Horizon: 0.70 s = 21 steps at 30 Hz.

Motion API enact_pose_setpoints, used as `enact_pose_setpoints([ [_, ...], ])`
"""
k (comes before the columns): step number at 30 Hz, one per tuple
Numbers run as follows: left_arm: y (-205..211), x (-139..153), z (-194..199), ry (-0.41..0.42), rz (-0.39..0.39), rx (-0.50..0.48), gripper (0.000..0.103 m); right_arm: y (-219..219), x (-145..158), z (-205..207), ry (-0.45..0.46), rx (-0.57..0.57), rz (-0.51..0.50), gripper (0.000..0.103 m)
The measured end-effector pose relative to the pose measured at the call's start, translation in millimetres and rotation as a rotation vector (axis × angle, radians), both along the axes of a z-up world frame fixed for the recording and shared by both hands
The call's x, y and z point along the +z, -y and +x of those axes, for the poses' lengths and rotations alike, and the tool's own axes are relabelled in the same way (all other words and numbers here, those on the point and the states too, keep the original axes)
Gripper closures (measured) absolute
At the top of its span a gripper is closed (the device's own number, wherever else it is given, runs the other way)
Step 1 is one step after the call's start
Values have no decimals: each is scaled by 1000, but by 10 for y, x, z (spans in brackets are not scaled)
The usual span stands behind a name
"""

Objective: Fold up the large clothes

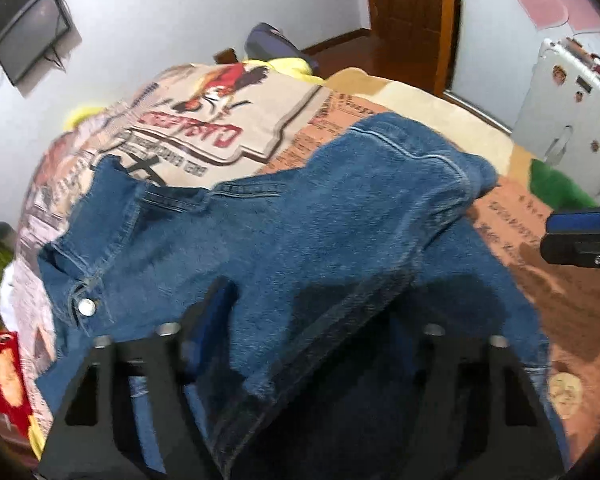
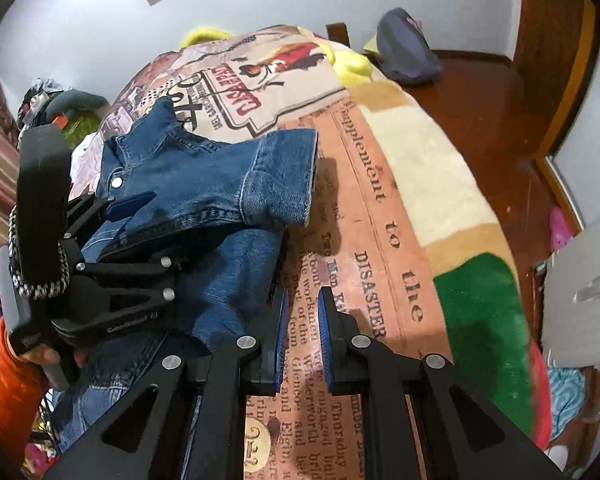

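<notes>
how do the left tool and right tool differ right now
The left tool hangs over the denim jacket, with denim lying between its spread fingers; the right tool is off to the side, above the printed blanket. The left tool's blue pads sit far apart, while the right tool's pads are nearly together with only blanket showing in the gap. Both are black with blue pads.
</notes>
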<state>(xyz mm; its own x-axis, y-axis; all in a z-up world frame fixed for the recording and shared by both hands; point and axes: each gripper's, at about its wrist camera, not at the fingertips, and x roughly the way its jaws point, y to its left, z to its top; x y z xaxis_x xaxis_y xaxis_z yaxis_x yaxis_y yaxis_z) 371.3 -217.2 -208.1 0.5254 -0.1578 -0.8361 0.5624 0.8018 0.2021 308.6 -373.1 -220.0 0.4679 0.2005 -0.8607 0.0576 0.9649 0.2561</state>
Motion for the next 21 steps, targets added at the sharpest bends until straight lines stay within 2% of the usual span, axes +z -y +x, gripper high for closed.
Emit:
enact_pose_setpoints([
  [1, -44, 36, 21, 15, -3, 17, 56, -6, -14, 14, -4, 0, 4, 92],
  [2, -100, 100, 41, 41, -18, 37, 71, -22, -32, 47, -11, 3, 10, 92],
  [6, -469, 457, 137, 138, -100, 138, 89, -107, -2, 109, 0, 24, -3, 92],
  [9, -877, 779, 221, 171, -177, 217, 92, -180, 45, 157, 13, 39, -13, 92],
  [14, -1438, 1097, 181, 223, -232, 314, 93, -356, 173, 246, 53, 59, 4, 92],
  [18, -1864, 1059, 76, 217, -253, 384, 93, -564, 154, 307, 51, 91, -22, 92],
  [21, -2150, 807, 35, 146, -240, 429, 92, -708, -54, 360, -17, 121, -30, 92],
])
